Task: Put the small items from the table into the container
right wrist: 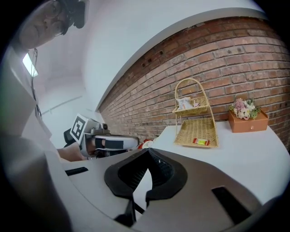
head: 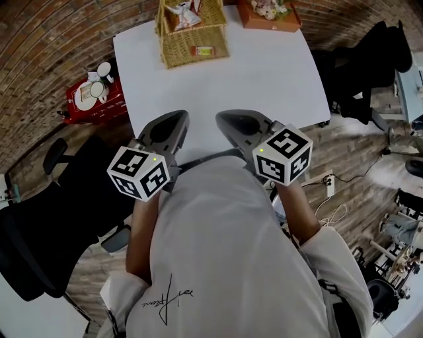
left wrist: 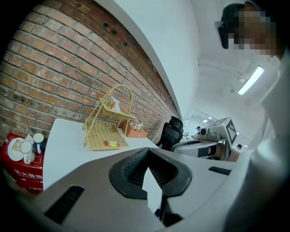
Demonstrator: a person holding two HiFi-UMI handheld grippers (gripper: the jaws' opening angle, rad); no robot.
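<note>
Okay, the small orange-and-green item [head: 203,51] lies flat in the lower tray of the wicker basket [head: 177,54], near the tray's front edge. That basket has 2 tiers and stands at the far edge of the white table [head: 264,72], against the brick wall. Its upper tier holds a pale packet [head: 183,13].

Your 2 grippers are well apart from all that, at the near edge of the table and close in to your body. The left gripper [head: 170,125] points across the table top toward the basket, which sits ahead of it and a little to its right in the head view. Its own view shows the dark ribbed pads drawn together with nothing between them, only a sliver of white table showing past the tips. The right gripper [head: 236,124] sits just beside it. Its jaws are closed too and empty, and in its view the basket stands ahead and off to the right, with the item in the bottom tray.

Further out, an orange box with flowers [head: 268,14] stands on the table just to the right of the basket, also by the wall. Off the table's left side is a red box [head: 99,102] with white cups [head: 100,79] on top. A black office chair [head: 46,224] stands at your left, and another black chair [head: 363,72] beyond the table's right edge.
</note>
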